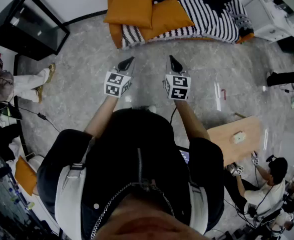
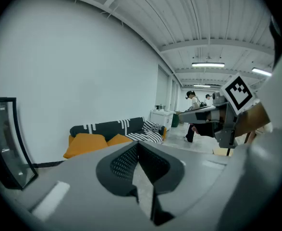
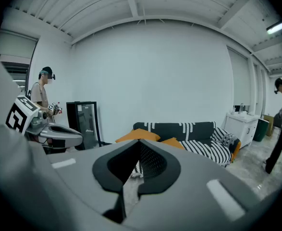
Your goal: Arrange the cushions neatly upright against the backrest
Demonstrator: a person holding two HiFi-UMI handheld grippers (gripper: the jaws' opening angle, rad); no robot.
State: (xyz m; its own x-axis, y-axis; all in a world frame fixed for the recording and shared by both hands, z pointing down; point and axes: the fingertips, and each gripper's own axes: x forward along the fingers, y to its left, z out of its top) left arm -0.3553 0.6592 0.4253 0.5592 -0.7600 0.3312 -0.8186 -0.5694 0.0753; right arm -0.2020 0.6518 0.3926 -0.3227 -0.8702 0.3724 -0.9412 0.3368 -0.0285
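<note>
Left gripper (image 1: 127,62): jaws pressed together, nothing held between them. Right gripper (image 1: 175,62): jaws likewise closed, empty. Both held side by side over grey mottled floor (image 1: 81,84). Larger orange fabric cushion (image 1: 130,7) and smaller orange fabric cushion (image 1: 171,15) seen well ahead of jaw tips, touching each other, on black-and-white striped sofa (image 1: 212,16). Neither cushion touched by jaws.

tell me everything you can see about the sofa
The sofa stands against the white wall on the grey floor. A black-and-white striped cloth covers its seat and backrest, and an orange base shows at both ends. Two orange cushions lie slumped on the seat at its left end in the head view, not upright. A small patterned cushion sits at the other end, near a white cabinet.
</note>
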